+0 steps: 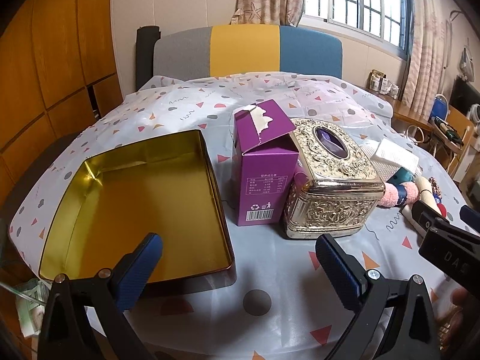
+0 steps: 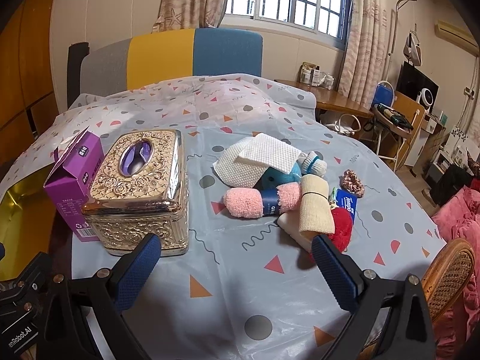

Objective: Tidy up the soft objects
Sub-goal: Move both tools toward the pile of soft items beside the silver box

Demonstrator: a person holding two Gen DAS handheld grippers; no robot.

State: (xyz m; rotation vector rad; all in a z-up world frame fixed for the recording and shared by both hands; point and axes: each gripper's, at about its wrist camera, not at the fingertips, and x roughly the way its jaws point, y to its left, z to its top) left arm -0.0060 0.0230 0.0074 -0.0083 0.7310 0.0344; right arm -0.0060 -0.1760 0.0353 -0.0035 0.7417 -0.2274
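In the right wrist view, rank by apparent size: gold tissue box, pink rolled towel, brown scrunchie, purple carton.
1. gold tissue box, clearly largest, though nearest the camera.
2. purple carton, partly hidden behind the box, so its rank is unsure.
3. pink rolled towel.
4. brown scrunchie, smallest.

- A pale tablecloth (image 2: 240, 240) is patterned with grey dots, pink triangles and squiggles.
- A gold-lined tin (image 1: 144, 198) is seen.
- A purple carton (image 1: 264, 174) is seen.
- A pink towel roll (image 2: 261, 202) is banded navy.
- An embossed gold tissue box (image 2: 141, 186) is seen.
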